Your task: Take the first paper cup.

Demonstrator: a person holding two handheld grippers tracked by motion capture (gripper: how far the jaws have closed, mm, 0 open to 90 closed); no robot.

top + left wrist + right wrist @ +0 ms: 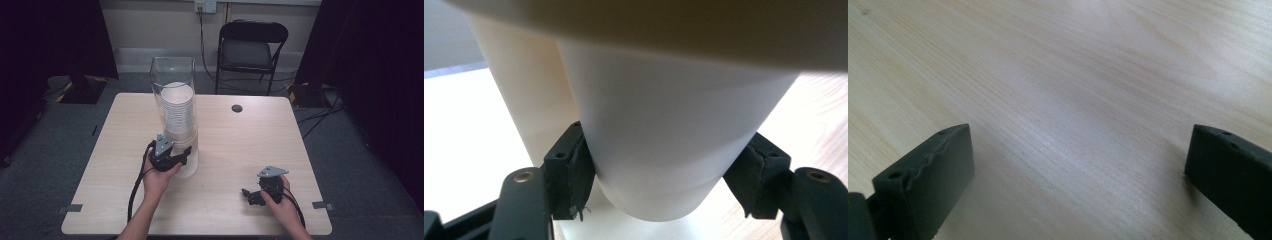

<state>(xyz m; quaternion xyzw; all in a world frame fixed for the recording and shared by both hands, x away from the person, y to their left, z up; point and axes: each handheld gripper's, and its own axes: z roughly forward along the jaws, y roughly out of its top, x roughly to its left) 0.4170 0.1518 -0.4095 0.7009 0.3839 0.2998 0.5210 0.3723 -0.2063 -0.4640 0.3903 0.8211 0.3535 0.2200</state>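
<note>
A white cup (664, 150) sits at the centre of the left gripper view, and both pads of the left gripper (664, 187) press against its lower wall — clamped on it. In the high view the cup is at the base of a tall clear tube (175, 100) holding a stack of cups (178, 112), centre-left on the table (235, 145). The right gripper (1078, 170) rests at lower right — jaws wide apart over bare wood.
</note>
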